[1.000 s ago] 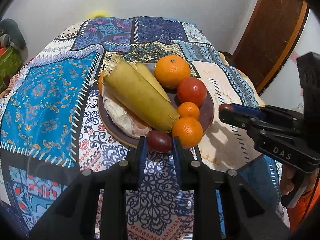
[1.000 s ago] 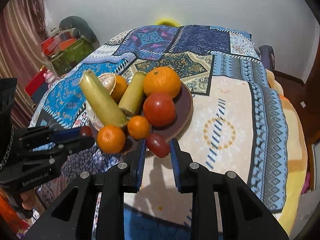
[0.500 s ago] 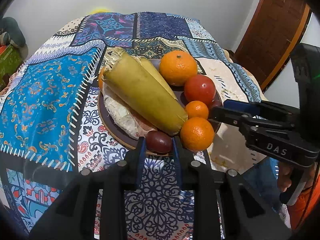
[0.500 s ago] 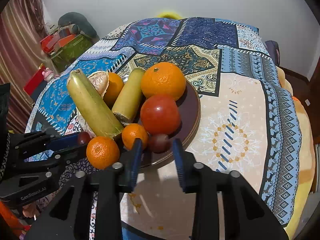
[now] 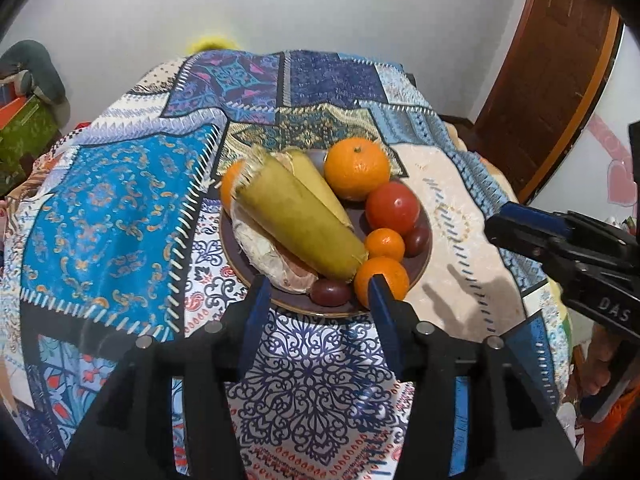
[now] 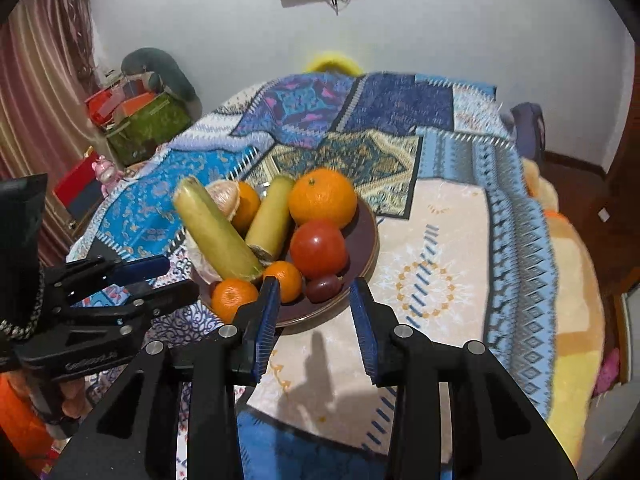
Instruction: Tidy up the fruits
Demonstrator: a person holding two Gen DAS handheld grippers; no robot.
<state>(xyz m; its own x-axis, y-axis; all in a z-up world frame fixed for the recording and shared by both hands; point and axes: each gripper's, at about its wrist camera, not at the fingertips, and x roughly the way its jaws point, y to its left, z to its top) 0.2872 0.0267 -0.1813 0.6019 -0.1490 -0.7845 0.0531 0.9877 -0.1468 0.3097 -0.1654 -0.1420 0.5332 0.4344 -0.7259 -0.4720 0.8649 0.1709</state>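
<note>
Both grippers stand apart, holding nothing: the left gripper (image 5: pixel 316 300) at the plate's (image 5: pixel 425 258) 6 o'clock rim near 1 dark grape (image 5: pixel 330 292), the right gripper (image 6: pixel 314 306) before another grape (image 6: pixel 323 288) at 5 o'clock, on the patterned counter (image 6: pixel 440 280).

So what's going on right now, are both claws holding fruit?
Left gripper open, empty. Right gripper open, empty. Both grapes on the plate. Nothing in the way.

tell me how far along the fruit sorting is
Looks nearly done: oranges, the tomato, both corn cobs and two dark grapes all sit on the plate. Left gripper and right gripper are open, holding nothing. No loose fruit shows on the cloth.
</note>
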